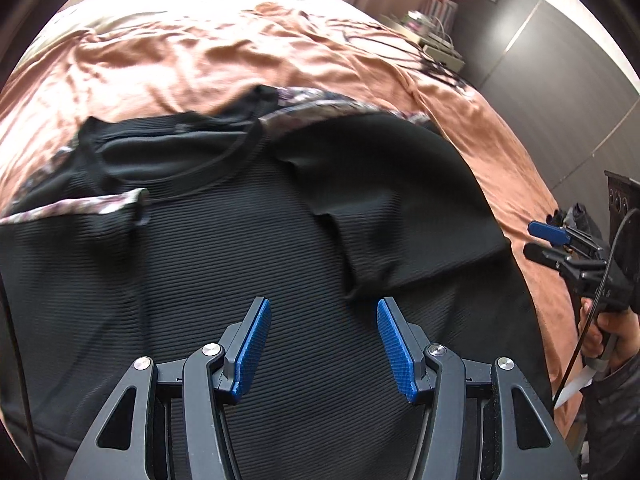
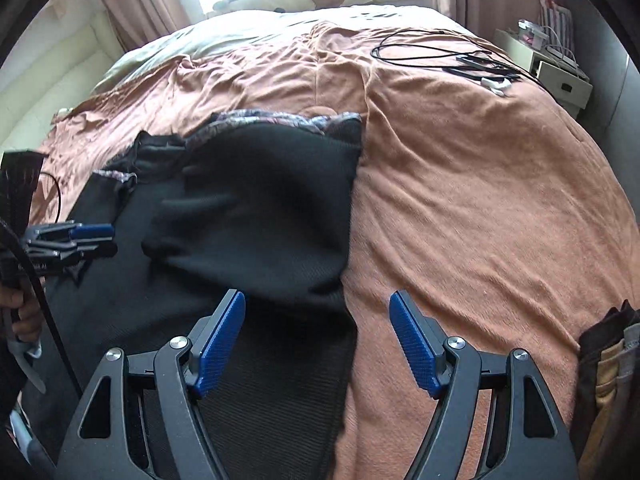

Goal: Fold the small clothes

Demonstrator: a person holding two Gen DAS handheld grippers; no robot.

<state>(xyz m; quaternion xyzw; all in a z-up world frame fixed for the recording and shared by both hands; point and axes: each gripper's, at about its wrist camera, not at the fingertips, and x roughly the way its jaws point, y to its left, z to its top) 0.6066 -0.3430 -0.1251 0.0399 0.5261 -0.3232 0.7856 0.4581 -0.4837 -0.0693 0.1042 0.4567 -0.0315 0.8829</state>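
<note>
Bare orange bedspread [image 2: 480, 200] lies right of the black ribbed knit top [image 1: 240, 260], which sits under the empty, parted left gripper [image 1: 323, 312] and right gripper [image 2: 318, 304].

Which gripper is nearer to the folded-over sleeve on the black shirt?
Right. The right gripper hovers at the folded-over sleeve's lower edge, jaws open. The left gripper hovers over the black shirt's body, slightly farther away.

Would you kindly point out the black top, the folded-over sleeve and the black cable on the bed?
black top [image 1: 240, 264], left wrist view, ribbed chest.
folded-over sleeve [image 2: 264, 216], right wrist view, its middle.
black cable [image 2: 404, 38], right wrist view, loop's top.
</note>
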